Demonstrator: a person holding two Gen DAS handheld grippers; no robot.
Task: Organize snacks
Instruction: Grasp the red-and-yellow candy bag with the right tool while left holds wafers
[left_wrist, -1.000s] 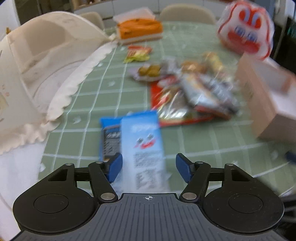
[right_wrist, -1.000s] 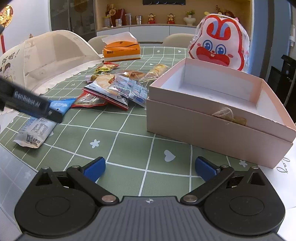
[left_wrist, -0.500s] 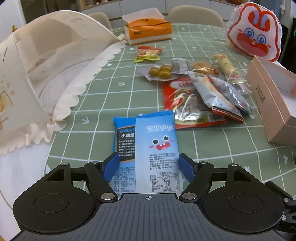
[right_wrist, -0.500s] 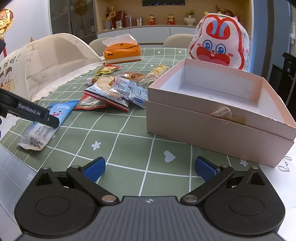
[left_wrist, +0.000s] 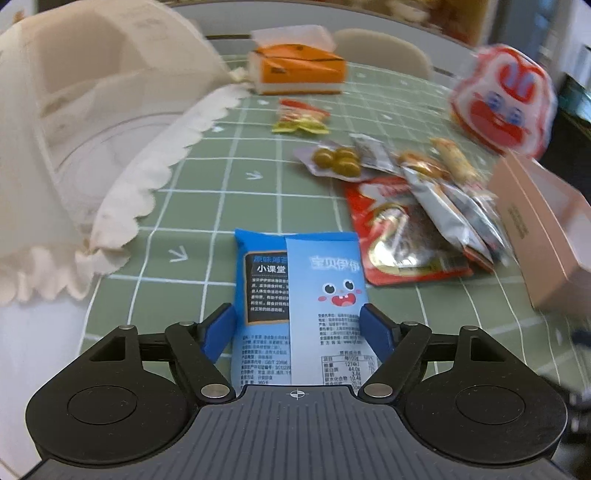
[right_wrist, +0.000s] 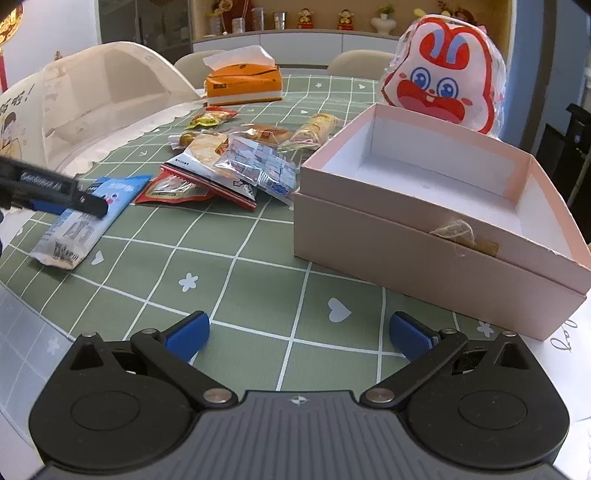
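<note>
Left gripper (left_wrist: 299, 321), jaws just opening wide, straddles a blue snack packet (left_wrist: 317, 295) near the table's (right_wrist: 258, 266) edge; right gripper (right_wrist: 297, 332) gapes empty beside the pink box (right_wrist: 424, 229).

Orange tissue box (right_wrist: 243, 83) beside mesh food cover (right_wrist: 92, 96) on green tablecloth (right_wrist: 258, 236)

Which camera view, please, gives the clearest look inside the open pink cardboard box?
The right wrist view: the open pink cardboard box fills its right side, showing the white interior and a small tan scrap by the near wall. The left wrist view catches only a blurred outer corner at its right edge, with the interior hidden.
</note>
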